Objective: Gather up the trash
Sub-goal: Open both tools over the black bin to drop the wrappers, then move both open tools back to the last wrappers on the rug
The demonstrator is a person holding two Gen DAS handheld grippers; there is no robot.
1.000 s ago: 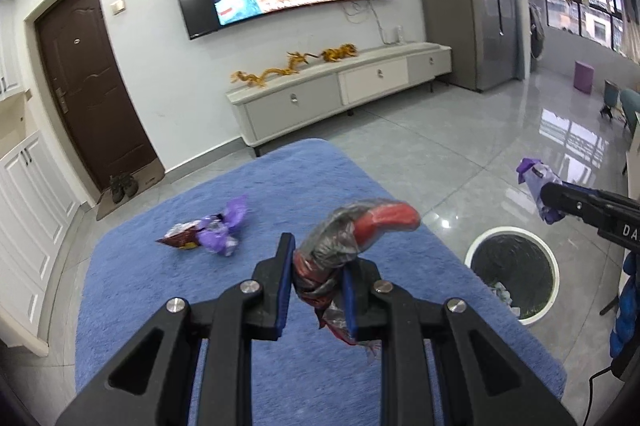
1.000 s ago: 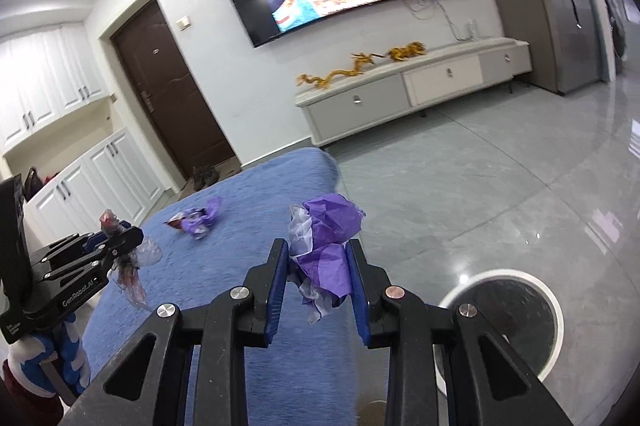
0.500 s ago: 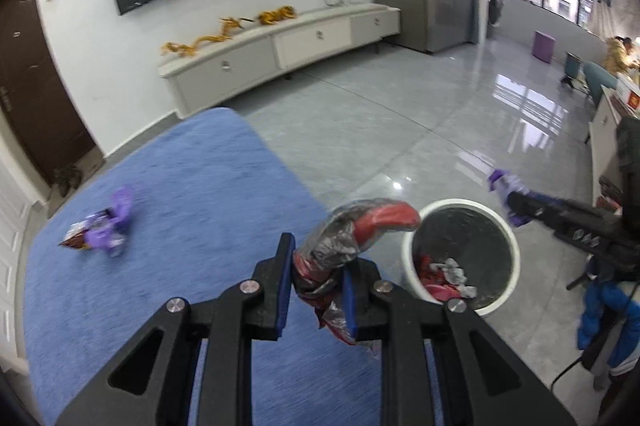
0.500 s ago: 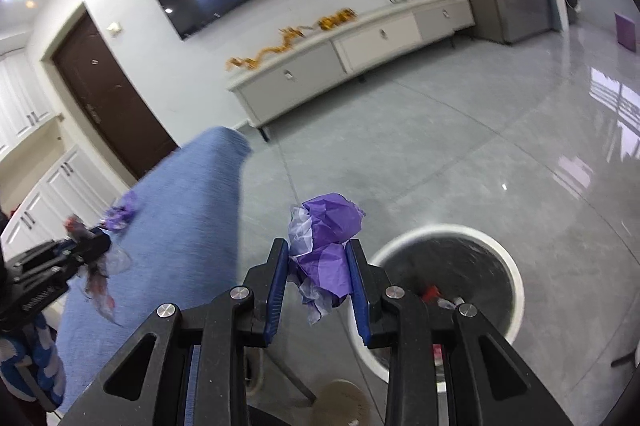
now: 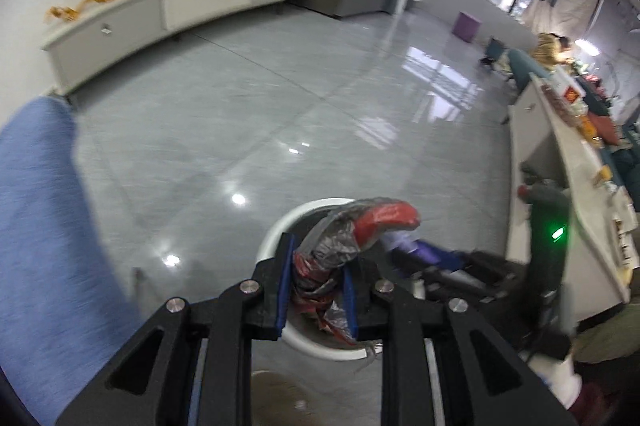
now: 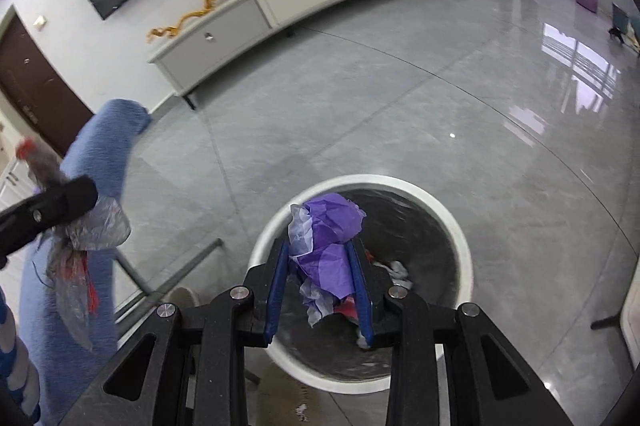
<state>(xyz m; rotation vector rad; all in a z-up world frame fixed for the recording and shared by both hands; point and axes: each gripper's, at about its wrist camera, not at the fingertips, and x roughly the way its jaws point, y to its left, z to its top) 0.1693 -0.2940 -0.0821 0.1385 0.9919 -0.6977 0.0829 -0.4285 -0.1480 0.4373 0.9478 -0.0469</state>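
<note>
Although both tools sit close over the white bin (image 6: 460, 238), neither piece of trash is in it yet, and the drop is where things could slip. The right tool (image 6: 320, 286) is clamped on a crumpled purple wrapper (image 6: 328, 238), which hangs above the bin's mouth toward its near-left side; released here, it should fall among the trash already lying at the bottom. The risk is that the thin film clings to a blue pad (image 6: 276, 286) and stays stuck after the jaws part, or drifts sideways over the rim onto the grey floor (image 6: 400, 105).

The left tool (image 5: 316, 290) is closed on a twisted silver-and-red wrapper (image 5: 352, 238). In its own view the wrapper lies over the bin's (image 5: 280, 230) near-left rim, while the right wrist view shows that same wrapper (image 6: 80, 238) well to the left of the bin, beside the blue-covered worktop (image 6: 100, 145). The two views do not settle how far over the opening it really is — so an early release could land it on the rim or the floor. Its long loose tail may also snag on the edge.

The right tool (image 5: 440, 266) crosses just behind the left one's load; the two could knock together if both descend at once.
</note>
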